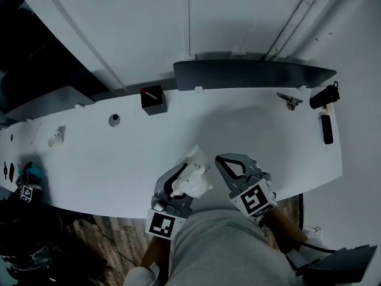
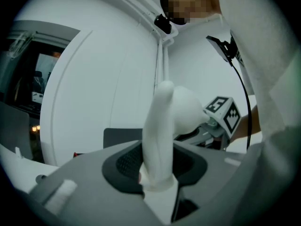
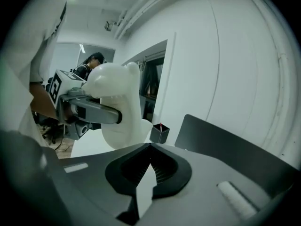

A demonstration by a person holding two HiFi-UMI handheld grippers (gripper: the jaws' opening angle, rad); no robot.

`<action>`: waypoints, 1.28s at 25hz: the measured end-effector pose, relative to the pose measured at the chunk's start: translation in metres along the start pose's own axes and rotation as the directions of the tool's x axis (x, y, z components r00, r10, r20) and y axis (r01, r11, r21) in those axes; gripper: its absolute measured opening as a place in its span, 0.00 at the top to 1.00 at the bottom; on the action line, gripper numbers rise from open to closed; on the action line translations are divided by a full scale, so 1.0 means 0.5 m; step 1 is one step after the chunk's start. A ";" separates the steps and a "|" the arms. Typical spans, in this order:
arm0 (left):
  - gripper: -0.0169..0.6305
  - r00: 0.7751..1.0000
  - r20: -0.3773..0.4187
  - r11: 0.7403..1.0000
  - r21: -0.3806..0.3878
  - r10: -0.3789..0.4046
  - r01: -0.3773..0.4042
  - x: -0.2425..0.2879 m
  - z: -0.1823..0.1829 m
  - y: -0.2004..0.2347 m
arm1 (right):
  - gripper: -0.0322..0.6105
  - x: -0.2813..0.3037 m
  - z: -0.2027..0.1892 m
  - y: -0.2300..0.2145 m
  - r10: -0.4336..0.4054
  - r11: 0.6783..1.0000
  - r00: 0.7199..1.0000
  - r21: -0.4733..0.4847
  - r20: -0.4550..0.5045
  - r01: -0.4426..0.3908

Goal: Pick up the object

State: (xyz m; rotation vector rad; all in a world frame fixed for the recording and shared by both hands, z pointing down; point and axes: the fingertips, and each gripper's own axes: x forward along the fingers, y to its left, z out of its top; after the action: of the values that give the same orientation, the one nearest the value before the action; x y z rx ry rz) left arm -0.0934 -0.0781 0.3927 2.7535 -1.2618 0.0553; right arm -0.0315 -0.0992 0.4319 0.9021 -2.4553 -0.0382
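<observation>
The object is a white rounded figure, held above the near edge of the white table. My left gripper is shut on it. In the left gripper view the white figure stands upright, pinched between the dark pads, and my left gripper fills the lower frame. My right gripper hangs just right of the figure, shut and empty. The right gripper view shows my right gripper with jaws together, and the white figure to its left inside the left gripper's grey fingers.
A black box holding a red pen stands at the back of the table, in front of a long dark panel. Small black items and a metal tool lie at the right end. A person stands in the far background.
</observation>
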 end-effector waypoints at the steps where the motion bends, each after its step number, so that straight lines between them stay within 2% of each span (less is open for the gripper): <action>1: 0.76 1.000 0.003 1.000 -0.008 0.004 -0.004 -0.004 -0.002 0.001 | 0.95 0.004 -0.002 0.003 -0.020 1.000 1.000 0.005 -0.013 0.020; 6: 0.76 1.000 -0.003 0.999 -0.050 0.000 -0.001 -0.017 -0.022 0.013 | 0.95 0.017 -0.023 0.011 -0.107 0.994 0.990 0.011 -0.091 0.108; 11: 0.76 0.999 -0.020 0.998 -0.043 -0.050 0.049 -0.021 -0.049 0.004 | 0.95 0.011 -0.057 0.016 -0.197 0.980 0.965 -0.019 -0.175 0.196; 15: 0.76 0.998 0.005 0.996 -0.059 -0.060 0.060 -0.027 -0.055 -0.028 | 0.95 -0.017 -0.072 0.037 -0.227 0.974 0.953 -0.020 -0.200 0.227; 21: 0.76 0.999 0.029 0.999 -0.037 -0.030 0.031 -0.036 -0.034 -0.066 | 0.95 -0.055 -0.057 0.045 -0.253 0.967 0.954 -0.066 -0.163 0.245; 26: 0.76 0.997 0.060 0.999 -0.027 0.039 -0.038 -0.049 -0.022 -0.117 | 0.95 -0.121 -0.051 0.053 -0.306 0.949 0.950 -0.101 -0.068 0.298; 32: 0.76 0.992 0.089 0.996 0.001 0.084 -0.085 -0.065 -0.011 -0.210 | 0.95 -0.231 -0.038 0.061 -0.354 0.933 0.932 -0.033 0.082 0.357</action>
State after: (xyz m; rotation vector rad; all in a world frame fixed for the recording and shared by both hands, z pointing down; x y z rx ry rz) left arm -0.0348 0.0151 0.3865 2.7340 -1.4016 -0.0575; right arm 0.0337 -0.0020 0.4011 1.3353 -2.3136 -0.2613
